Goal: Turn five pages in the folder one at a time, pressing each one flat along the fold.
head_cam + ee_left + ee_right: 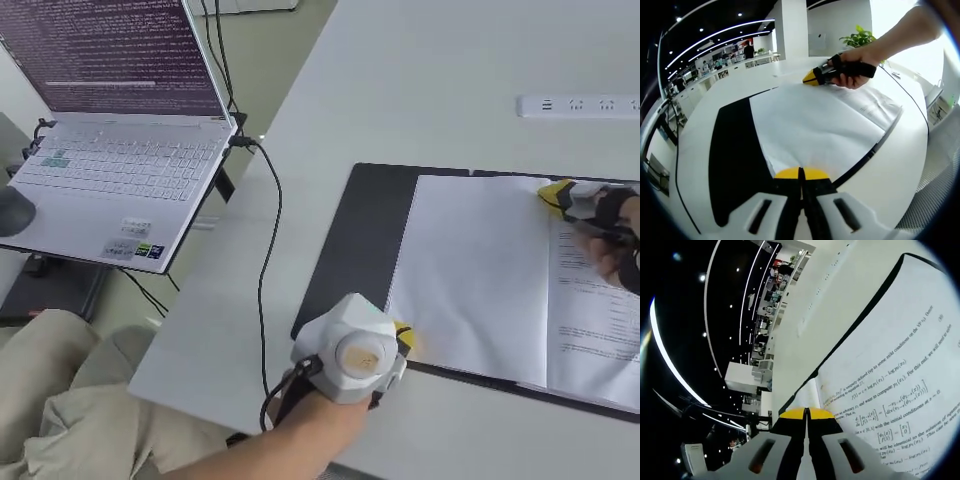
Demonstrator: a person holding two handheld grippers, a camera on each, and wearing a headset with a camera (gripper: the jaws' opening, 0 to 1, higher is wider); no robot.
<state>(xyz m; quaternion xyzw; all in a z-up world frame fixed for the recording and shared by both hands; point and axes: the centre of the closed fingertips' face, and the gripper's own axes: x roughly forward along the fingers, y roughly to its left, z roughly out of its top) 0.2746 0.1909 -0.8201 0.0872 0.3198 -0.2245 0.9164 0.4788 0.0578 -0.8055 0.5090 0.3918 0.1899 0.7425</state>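
2 grippers are down on the open folder [360,230], which lies flat on the white table [420,90] with its black cover showing at the left. Closest to the person, the left gripper [403,340] has its yellow-tipped jaws clenched together, with the tips resting on the near edge of the blank white page [470,270], close to its lower left corner. Past that sheet, across the fold, lies the printed page [595,310], covered in lines of text and formulas. At the folder's far edge the right gripper [550,192] sits at the top of the fold, its jaws likewise pressed closed and its tip against the paper where the 2 pages meet. Farther back a white power strip [580,105] lies on the table. Off to the left an open laptop [120,160] stands raised beside the table, and a black cable [270,240] runs from its side across the tabletop.
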